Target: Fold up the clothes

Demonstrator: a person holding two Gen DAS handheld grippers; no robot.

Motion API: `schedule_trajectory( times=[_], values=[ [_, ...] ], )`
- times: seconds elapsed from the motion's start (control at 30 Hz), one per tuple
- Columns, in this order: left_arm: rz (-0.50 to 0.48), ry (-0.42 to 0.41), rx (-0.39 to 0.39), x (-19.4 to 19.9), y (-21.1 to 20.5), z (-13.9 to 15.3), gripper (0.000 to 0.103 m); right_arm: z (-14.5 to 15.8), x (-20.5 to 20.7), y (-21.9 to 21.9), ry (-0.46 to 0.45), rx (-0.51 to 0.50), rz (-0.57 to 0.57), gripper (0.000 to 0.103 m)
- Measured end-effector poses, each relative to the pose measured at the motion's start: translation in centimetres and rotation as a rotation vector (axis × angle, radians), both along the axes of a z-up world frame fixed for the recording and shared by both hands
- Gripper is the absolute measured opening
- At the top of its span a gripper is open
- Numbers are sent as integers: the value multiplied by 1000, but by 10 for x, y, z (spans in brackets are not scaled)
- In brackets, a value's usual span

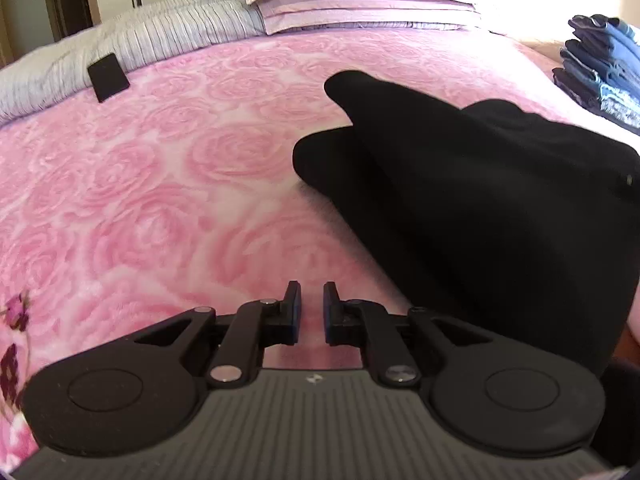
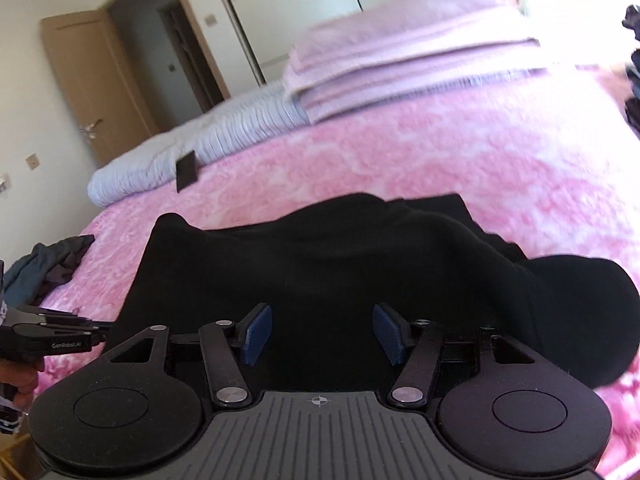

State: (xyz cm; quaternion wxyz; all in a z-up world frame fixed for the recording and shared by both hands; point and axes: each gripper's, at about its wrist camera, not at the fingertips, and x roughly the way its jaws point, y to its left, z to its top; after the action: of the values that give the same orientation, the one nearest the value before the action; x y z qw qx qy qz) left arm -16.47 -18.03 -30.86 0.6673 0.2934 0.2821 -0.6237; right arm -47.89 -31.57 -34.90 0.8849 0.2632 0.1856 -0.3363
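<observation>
Left wrist view: left gripper (image 1: 312,288) low over the pink, rose-patterned blanket (image 1: 160,180) on the bed. Open only a crack, two blue pads (image 1: 296,312) close together, nothing between them, just pink blanket showing through the gap. Big black soft piece of clothing (image 1: 480,200) lying on the blanket to the right of the gripper, near but not touching it. Bunched up, two rounded ends poking toward the middle of the bed. Farther back, a stack of folded pale purple bedding (image 1: 360,4), with a rolled grey striped quilt (image 1: 160,36) beside it on the left. Small flat black square (image 1: 108,76) resting at the edge of that quilt. At the far right, a pile of folded blue jeans (image 1: 600,68).

Right wrist view: right gripper (image 2: 321,312) wide open, blue pads (image 2: 258,334) well apart. Hanging right above the black piece of clothing (image 2: 320,248), which fills the space behind the gap. Cannot tell if the tips touch the cloth; pads not squeezing it. At the left edge, the left gripper (image 2: 52,332) held in a hand (image 2: 20,376), its tip just beside the edge of the black clothing. Heap of unfolded dark grey-green clothes (image 2: 48,268) on the bed's left side. Brown wooden door (image 2: 92,80) open in the back wall.
</observation>
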Motion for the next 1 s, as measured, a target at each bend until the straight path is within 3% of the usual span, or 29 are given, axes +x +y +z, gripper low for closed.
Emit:
schedule_trajectory(
  times=[0.1,0.2,0.57,0.83,0.9,1.0],
  values=[
    [8,-40,-44,-8,13,-4,8,-7,-3,7,-45,-61,12,69],
    [27,-69,-67,-18,29,0,9,-10,-11,19,-78,-110,23,70],
    [-18,-197,-80,-65,70,40,20,16,-68,66,-65,-110,8,71],
    [-54,-192,-97,-71,63,47,26,38,-87,56,-36,-139,-30,73],
    [-64,-169,-100,-70,60,49,39,42,-85,54,-27,-150,-19,73],
    [-59,-74,-127,-58,52,54,49,44,-77,48,12,-177,22,74]
  ],
)
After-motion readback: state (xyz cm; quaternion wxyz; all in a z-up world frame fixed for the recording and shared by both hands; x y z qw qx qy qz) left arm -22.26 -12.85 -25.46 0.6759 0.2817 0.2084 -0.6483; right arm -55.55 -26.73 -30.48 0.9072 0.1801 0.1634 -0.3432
